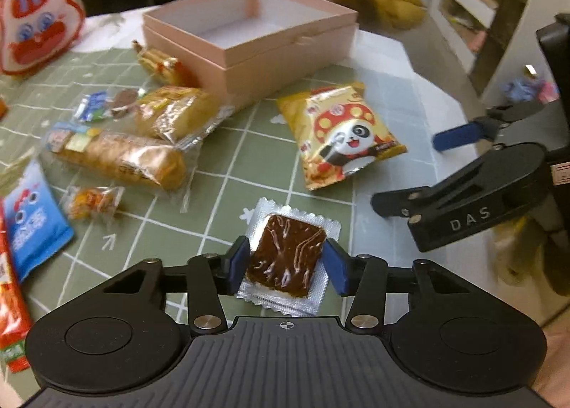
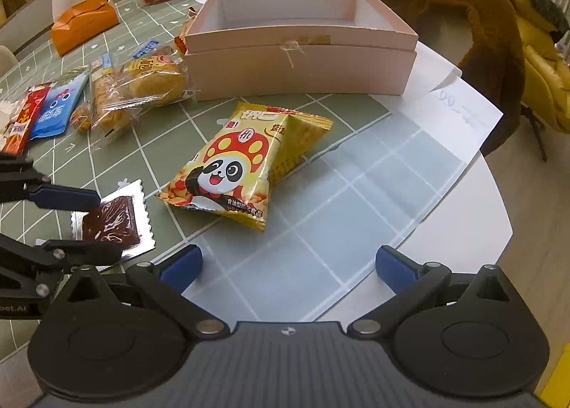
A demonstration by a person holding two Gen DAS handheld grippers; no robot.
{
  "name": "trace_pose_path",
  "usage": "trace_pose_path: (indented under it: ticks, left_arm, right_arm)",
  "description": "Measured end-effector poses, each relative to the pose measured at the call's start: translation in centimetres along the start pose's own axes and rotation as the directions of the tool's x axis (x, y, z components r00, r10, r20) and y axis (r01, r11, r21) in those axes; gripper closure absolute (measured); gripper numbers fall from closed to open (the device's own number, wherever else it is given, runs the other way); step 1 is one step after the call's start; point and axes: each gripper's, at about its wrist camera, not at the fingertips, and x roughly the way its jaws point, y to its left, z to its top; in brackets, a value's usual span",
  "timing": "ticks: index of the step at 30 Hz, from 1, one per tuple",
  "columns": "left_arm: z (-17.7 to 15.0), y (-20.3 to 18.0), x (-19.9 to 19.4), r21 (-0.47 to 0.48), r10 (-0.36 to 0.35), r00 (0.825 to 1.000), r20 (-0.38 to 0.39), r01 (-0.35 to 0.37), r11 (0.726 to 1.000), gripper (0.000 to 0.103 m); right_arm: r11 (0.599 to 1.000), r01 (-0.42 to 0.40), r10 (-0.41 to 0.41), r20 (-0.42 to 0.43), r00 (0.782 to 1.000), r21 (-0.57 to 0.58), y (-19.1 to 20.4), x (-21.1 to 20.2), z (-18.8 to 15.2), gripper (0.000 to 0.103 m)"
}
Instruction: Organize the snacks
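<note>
Left gripper (image 1: 288, 262) jaws pinching foil-wrapped brownie (image 1: 286, 258) at near table (image 2: 445, 230) edge. Right gripper (image 2: 286, 265) jaws spread, holding nothing, near panda snack bag (image 2: 245, 162). Pink box (image 2: 302, 48) far, open.

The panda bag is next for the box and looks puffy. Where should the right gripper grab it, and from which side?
Judging by its pose, take the panda bag across its narrow width near the middle, coming from above. It lies flat on the table, pillow-like, so the sides give way to the pads. The right gripper is open and empty, nearest the bag's bottom seam.
</note>
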Motion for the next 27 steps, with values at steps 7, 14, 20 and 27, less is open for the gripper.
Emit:
trace_pose_path:
  ticks: [7, 14, 20, 27]
  left_arm:
    - [-1.5, 0.8, -1.1, -0.253, 0.167, 0.986, -0.022, -0.167, 0.953, 0.055]
    - [-2.6, 0.5, -1.6, -0.291, 0.205, 0.979, -0.021, -0.202, 0.935, 0.055]
    - [-2.7, 1.3, -1.8, -0.329, 0.176, 0.984, -0.023, -0.174, 0.928, 0.055]
    - [-2.9, 1.6, -2.0, -0.347, 0.162, 0.987, -0.008, -0.154, 0.925, 0.055]
  right_arm:
    - [0.999, -0.046, 0.046, -0.025, 0.999, 0.005, 0.0, -0.9, 0.9, 0.001]
    - [0.988, -0.019, 0.021, -0.010, 1.000, 0.151, 1.7, 0.6, 5.5, 0.001]
    - [0.992, 0.039, -0.036, -0.030, 0.999, 0.118, 4.0, 4.1, 7.2, 0.000]
    - [1.000, -0.013, 0.013, 0.015, 1.000, -0.013, 3.5, 3.6, 5.6, 0.000]
